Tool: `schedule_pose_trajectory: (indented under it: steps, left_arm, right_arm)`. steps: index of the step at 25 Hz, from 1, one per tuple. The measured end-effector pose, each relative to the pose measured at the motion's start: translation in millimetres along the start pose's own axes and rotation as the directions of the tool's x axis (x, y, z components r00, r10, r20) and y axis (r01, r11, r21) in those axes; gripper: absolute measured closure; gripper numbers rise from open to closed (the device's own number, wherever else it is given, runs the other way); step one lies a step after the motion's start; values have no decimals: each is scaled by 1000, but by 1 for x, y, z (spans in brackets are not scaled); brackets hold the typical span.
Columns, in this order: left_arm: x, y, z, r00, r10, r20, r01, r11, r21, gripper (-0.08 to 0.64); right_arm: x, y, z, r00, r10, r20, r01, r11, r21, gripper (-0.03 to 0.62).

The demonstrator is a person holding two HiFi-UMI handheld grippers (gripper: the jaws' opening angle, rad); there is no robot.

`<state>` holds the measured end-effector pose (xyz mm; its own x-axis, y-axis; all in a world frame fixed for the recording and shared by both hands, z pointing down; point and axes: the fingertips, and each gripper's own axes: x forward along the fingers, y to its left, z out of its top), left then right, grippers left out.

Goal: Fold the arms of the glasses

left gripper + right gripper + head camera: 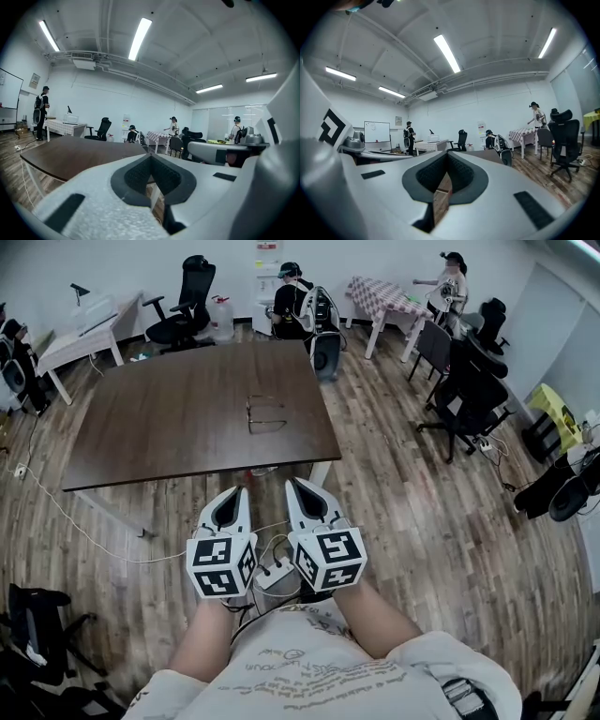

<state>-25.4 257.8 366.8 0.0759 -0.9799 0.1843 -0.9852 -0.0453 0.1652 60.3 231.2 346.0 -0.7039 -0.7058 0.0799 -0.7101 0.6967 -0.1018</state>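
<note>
Left hand-held gripper [234, 495] and right hand-held gripper [295, 486] are both closed, empty, before the counter [159, 427]. The glasses [265, 414] lie at its middle, well apart from them; a black office chair [183, 298] stands beyond.

**Jaws together, nothing between**

My left gripper [151, 158] has its jaws tip to tip, empty. Past them stretches a dark wooden table [70, 157], a black office chair [101, 128] beyond it, a person [43, 112] standing far left.
</note>
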Motion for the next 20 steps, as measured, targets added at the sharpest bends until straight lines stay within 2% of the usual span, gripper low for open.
schedule_pose_trajectory:
  steps: [9,20]
  left_arm:
    - [24,20,-1,1000,26,-12,-26,1000,1,546]
    - [97,49,13,998,60,-30,-61,998,-27,546]
  right_arm:
    - [41,-16,-2,1000,12,0,-12,999,41,580]
    - [117,-53,3,999,51,-12,-50,997,50,578]
